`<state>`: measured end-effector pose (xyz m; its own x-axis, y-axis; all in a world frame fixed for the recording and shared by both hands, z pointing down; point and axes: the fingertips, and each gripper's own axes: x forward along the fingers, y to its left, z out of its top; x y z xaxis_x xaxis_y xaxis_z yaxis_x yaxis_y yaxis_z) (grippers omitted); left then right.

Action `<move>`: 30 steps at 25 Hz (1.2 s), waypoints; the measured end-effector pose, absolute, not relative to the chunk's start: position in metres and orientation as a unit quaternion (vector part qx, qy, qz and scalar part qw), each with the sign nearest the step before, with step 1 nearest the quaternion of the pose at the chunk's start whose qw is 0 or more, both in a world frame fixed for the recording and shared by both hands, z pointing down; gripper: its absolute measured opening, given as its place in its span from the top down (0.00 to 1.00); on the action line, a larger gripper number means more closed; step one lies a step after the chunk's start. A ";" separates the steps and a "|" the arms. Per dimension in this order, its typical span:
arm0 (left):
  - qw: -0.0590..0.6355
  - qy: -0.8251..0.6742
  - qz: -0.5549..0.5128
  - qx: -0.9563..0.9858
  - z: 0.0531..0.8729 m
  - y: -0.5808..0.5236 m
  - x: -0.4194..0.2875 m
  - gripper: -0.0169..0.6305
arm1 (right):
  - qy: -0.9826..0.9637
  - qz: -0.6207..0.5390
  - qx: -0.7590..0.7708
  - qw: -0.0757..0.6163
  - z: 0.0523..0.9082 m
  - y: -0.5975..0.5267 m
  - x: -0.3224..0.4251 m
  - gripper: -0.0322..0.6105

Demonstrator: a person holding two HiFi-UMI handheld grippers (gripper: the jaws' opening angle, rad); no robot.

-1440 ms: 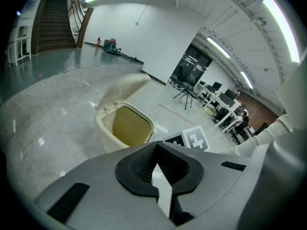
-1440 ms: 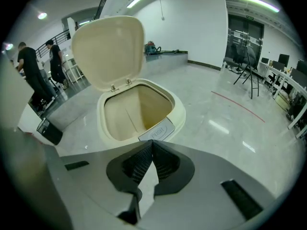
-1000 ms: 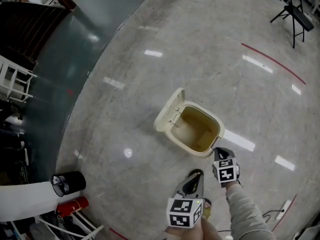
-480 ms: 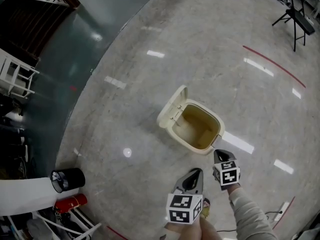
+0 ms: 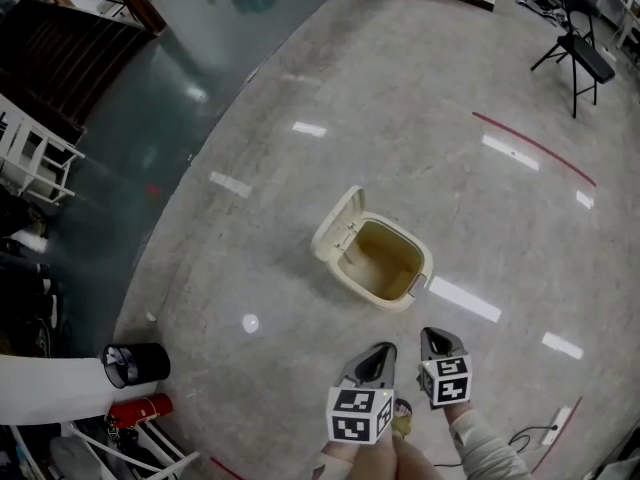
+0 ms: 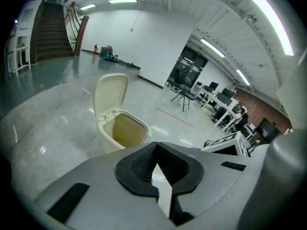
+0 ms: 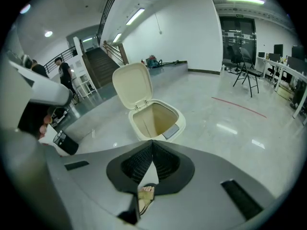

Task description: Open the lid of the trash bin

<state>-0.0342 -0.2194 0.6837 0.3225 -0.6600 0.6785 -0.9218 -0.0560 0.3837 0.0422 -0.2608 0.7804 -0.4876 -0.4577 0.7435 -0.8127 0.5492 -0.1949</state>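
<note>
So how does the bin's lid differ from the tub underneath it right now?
The lid stands tipped up, nearly upright; the tub sits on the floor, mouth open. The lid is a thin panel; the tub is a deep hollow, yellower inside. Only the tub has a grey tab on its rim. Both are cream, joined by a hinge.

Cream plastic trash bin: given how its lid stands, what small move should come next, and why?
Probably just hold both grippers clear; nothing seems left to do. The cream plastic trash bin has its lid upright, the opening is exposed, and the left gripper and right gripper are shut, empty, apart from it.
</note>
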 end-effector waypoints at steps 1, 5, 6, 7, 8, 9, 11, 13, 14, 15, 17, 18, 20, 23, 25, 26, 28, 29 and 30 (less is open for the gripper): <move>0.399 -0.558 0.164 0.708 0.678 -0.217 -0.033 0.97 | -0.816 0.277 0.393 0.320 0.770 -0.257 0.047 0.94; 0.397 -0.559 0.166 0.709 0.655 -0.203 -0.025 0.97 | -0.808 0.289 0.414 0.302 0.727 -0.248 0.074 0.94; 0.396 -0.558 0.169 0.709 0.650 -0.198 -0.023 0.97 | -0.808 0.291 0.416 0.299 0.716 -0.243 0.079 0.94; 0.394 -0.558 0.171 0.710 0.643 -0.194 -0.022 0.97 | -0.809 0.292 0.415 0.296 0.705 -0.238 0.083 0.94; 0.390 -0.558 0.172 0.712 0.636 -0.191 -0.021 0.97 | -0.811 0.291 0.415 0.294 0.692 -0.234 0.086 0.94; 0.386 -0.558 0.173 0.714 0.627 -0.189 -0.020 0.97 | -0.813 0.289 0.413 0.291 0.678 -0.231 0.088 0.94; 0.379 -0.559 0.172 0.717 0.611 -0.186 -0.016 0.97 | -0.819 0.284 0.409 0.284 0.651 -0.223 0.094 0.94; 0.374 -0.556 0.174 0.721 0.596 -0.178 -0.009 0.97 | -0.826 0.282 0.403 0.276 0.626 -0.211 0.099 0.94; 0.372 -0.554 0.175 0.724 0.588 -0.174 -0.007 0.97 | -0.830 0.281 0.399 0.270 0.613 -0.205 0.099 0.94; 0.369 -0.553 0.174 0.727 0.580 -0.169 -0.005 0.97 | -0.834 0.280 0.395 0.264 0.600 -0.198 0.098 0.94; 0.367 -0.552 0.169 0.730 0.562 -0.160 -0.002 0.97 | -0.844 0.273 0.386 0.253 0.573 -0.186 0.094 0.94; 0.367 -0.552 0.165 0.730 0.553 -0.156 0.000 0.97 | -0.850 0.268 0.380 0.249 0.560 -0.180 0.093 0.94; 0.367 -0.553 0.157 0.731 0.536 -0.146 0.005 0.97 | -0.860 0.258 0.368 0.240 0.535 -0.168 0.090 0.94; 0.366 -0.557 0.145 0.731 0.516 -0.130 0.010 0.97 | -0.876 0.240 0.352 0.224 0.503 -0.150 0.084 0.94; 0.361 -0.558 0.140 0.734 0.504 -0.118 0.013 0.97 | -0.886 0.229 0.343 0.214 0.486 -0.138 0.081 0.94; 0.356 -0.558 0.140 0.736 0.498 -0.113 0.014 0.97 | -0.890 0.224 0.338 0.210 0.479 -0.132 0.080 0.94; 0.343 -0.557 0.144 0.743 0.488 -0.101 0.017 0.97 | -0.895 0.217 0.331 0.204 0.469 -0.119 0.079 0.94; 0.335 -0.556 0.147 0.746 0.482 -0.096 0.018 0.97 | -0.897 0.214 0.329 0.201 0.465 -0.114 0.080 0.95; 0.326 -0.556 0.150 0.750 0.477 -0.092 0.019 0.97 | -0.899 0.211 0.328 0.199 0.460 -0.110 0.081 0.95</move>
